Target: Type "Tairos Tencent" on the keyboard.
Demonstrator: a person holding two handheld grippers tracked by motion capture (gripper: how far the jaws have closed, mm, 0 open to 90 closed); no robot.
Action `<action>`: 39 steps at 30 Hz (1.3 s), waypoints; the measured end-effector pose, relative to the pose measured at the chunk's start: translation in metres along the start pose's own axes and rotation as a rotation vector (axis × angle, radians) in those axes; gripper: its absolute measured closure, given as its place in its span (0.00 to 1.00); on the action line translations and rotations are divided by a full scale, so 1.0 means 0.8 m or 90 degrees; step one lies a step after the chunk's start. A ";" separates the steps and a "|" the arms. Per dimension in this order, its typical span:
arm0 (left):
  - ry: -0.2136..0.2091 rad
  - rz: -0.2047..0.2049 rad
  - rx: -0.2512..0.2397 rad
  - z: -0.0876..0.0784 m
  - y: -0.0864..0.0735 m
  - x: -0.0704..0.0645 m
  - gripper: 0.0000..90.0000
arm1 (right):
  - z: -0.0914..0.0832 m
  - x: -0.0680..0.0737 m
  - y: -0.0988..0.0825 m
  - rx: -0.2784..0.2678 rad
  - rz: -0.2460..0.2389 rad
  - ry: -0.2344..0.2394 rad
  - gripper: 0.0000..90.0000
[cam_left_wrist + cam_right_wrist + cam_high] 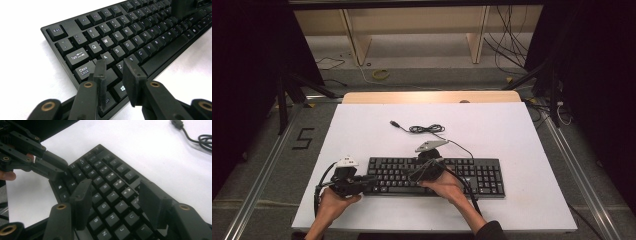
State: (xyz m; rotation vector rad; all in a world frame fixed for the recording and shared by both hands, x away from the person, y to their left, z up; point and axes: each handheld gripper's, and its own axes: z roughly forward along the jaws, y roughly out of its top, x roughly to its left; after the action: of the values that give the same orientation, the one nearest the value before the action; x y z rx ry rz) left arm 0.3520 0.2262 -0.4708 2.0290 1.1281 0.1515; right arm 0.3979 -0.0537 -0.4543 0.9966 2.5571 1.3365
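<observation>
High view: the black keyboard [434, 176] lies flat on the white table [362, 130], near my edge, its long axis running side to side with the number pad at my right and the Esc corner at my left. Its thin cable [427, 129] trails away behind it, coiled, ending in a USB plug [395, 123]. The keys are matte black plastic caps with white legends in stepped rows. My left gripper [113, 66] comes in low at the keyboard's left front corner, jaws narrowed to a small gap over the Shift and Z keys, pinching nothing. My right gripper [115, 195] hovers above the middle letter keys, tilted down, its flat rubbery jaws spread wide, nothing held.
</observation>
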 end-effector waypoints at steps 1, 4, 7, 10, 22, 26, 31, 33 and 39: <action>0.002 0.002 0.002 0.000 0.000 0.000 0.82 | 0.001 0.001 0.000 0.001 0.000 0.000 0.51; 0.003 0.003 0.007 0.001 -0.001 0.000 0.85 | 0.005 0.003 0.001 0.001 -0.003 0.005 0.52; 0.007 0.008 0.011 0.002 0.000 -0.001 0.87 | 0.008 0.005 0.003 0.003 -0.004 0.007 0.52; 0.007 0.013 0.013 0.002 0.000 -0.001 0.89 | 0.011 0.006 0.005 0.003 -0.006 0.008 0.53; 0.011 0.019 0.028 0.006 -0.001 0.001 0.99 | 0.024 0.010 0.007 0.021 -0.014 0.005 0.70; 0.014 0.017 0.032 0.008 -0.001 0.002 0.99 | 0.029 0.009 0.006 0.033 -0.013 -0.001 0.80; 0.014 0.019 0.031 0.009 -0.001 0.002 0.99 | 0.034 0.007 0.005 0.046 -0.006 -0.008 0.93; 0.014 0.020 0.032 0.009 -0.001 0.002 0.99 | 0.036 0.007 0.005 0.050 -0.005 -0.011 0.97; 0.014 0.022 0.034 0.009 -0.001 0.002 0.99 | 0.043 0.008 0.005 0.062 -0.009 -0.014 1.00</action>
State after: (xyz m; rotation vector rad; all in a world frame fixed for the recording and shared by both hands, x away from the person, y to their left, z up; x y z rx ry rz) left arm 0.3555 0.2234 -0.4764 2.0992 1.1225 0.1632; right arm 0.4076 -0.0244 -0.4709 1.0000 2.6302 1.2003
